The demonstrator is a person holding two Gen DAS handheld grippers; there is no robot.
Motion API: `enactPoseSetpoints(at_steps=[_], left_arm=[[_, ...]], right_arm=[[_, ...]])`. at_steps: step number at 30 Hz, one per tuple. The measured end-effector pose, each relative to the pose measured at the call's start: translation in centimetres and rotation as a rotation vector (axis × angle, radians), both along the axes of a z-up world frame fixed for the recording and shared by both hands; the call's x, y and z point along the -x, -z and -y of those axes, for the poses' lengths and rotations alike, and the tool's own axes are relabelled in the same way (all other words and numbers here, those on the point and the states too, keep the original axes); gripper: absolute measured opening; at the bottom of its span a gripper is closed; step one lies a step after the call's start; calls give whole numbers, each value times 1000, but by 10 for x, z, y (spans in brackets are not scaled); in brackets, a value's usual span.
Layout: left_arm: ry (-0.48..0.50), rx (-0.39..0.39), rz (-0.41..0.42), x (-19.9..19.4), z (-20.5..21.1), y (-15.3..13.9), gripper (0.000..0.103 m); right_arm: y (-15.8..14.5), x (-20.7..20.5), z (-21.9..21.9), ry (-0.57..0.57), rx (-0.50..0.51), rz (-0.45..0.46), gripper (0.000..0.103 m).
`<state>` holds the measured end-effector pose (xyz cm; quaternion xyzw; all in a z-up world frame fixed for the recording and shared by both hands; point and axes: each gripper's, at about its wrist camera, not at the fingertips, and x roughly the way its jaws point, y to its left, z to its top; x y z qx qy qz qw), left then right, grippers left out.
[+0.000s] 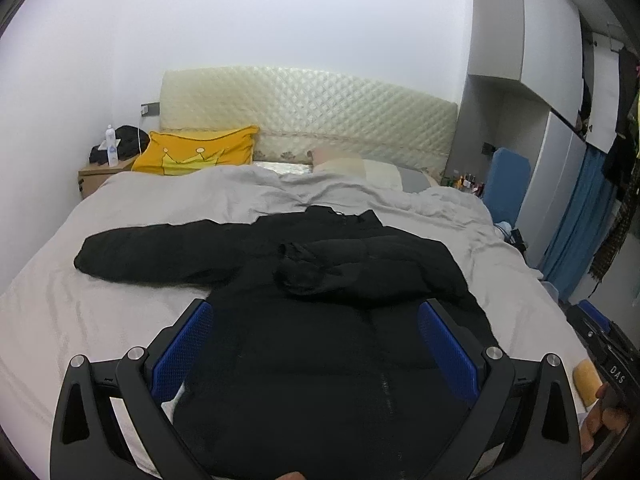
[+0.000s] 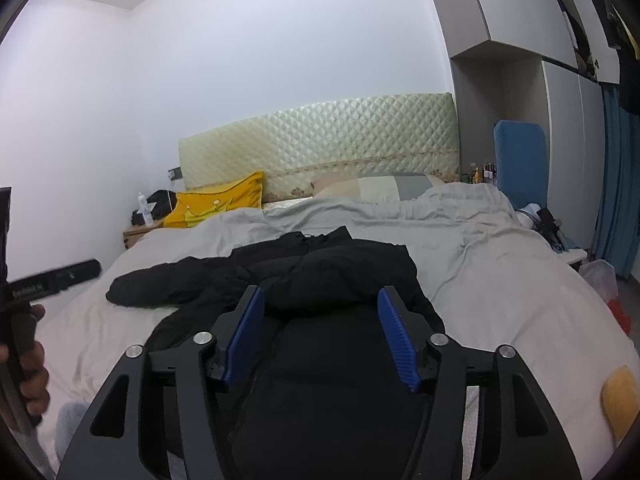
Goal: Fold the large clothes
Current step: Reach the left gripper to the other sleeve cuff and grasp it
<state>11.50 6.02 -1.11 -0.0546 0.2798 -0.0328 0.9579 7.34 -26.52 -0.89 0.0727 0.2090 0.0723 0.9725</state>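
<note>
A black puffer jacket (image 1: 304, 312) lies flat on the bed, collar toward the headboard. Its left sleeve (image 1: 152, 252) stretches out to the left; its right sleeve (image 1: 340, 268) is folded across the chest. My left gripper (image 1: 316, 320) is open and empty above the jacket's lower body, blue pads (image 1: 184, 352) wide apart. In the right wrist view the jacket (image 2: 320, 360) fills the foreground, and my right gripper (image 2: 320, 312) is open and empty over its folded sleeve (image 2: 328, 276).
The bed's grey sheet (image 1: 100, 320) is wrinkled. A yellow pillow (image 1: 196, 152) and a pale pillow (image 1: 360, 168) lie by the quilted headboard (image 1: 308, 112). A nightstand (image 1: 100, 176) holds a bottle. A blue chair (image 2: 520, 160) and wardrobe (image 2: 568, 128) stand on the right.
</note>
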Motion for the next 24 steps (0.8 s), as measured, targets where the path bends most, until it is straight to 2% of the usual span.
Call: enactPoseSetpoints(at_steps=[3, 8, 14, 17, 22, 24], left_arm=[[-4, -20, 15, -6, -21, -2, 102], [-74, -22, 66, -22, -69, 0, 102], [-120, 8, 50, -45, -134, 20, 102], [-172, 8, 13, -64, -173, 26, 102], [-207, 39, -39, -102, -243, 29, 102], [-225, 78, -53, -113, -268, 31, 102]], right_arm=[[3, -3, 4, 16, -5, 1, 65], [14, -5, 11, 22, -16, -9, 66], [24, -6, 16, 44, -21, -19, 67], [29, -6, 20, 65, -27, -15, 79], [41, -12, 21, 77, -21, -18, 79], [45, -16, 18, 74, -17, -34, 80]])
